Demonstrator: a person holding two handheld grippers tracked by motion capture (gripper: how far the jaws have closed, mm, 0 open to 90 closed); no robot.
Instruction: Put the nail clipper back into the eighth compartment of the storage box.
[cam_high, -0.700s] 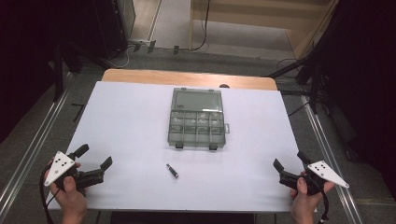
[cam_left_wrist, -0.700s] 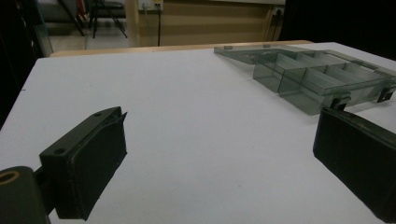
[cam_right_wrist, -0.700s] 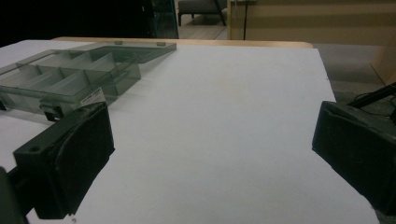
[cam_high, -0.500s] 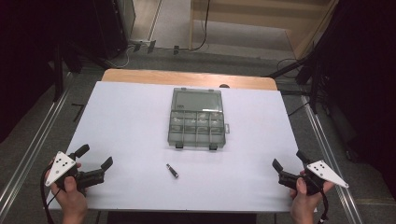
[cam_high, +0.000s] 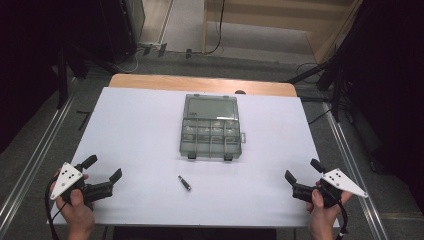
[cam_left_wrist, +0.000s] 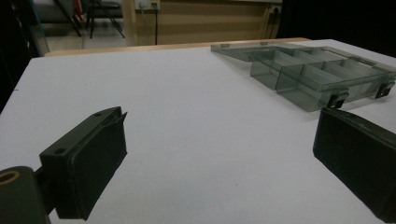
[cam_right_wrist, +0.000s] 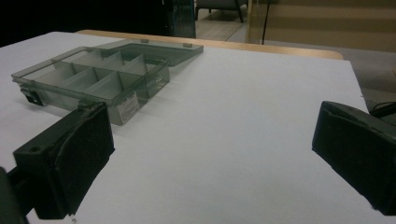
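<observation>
Your left gripper (cam_high: 104, 169) at near-left table edge, jaws apart, empty. Your right gripper (cam_high: 302, 172) near-right, jaws apart, empty. Small dark cylinder (cam_high: 185, 183) lies between them, just near of open compartment box (cam_high: 211, 128).

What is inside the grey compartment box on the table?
The compartment box lies open, its lid folded back flat. Its divided compartments appear empty in both gripper views. The far compartments are partly hidden by the dividers, so small items there cannot be excluded.
</observation>
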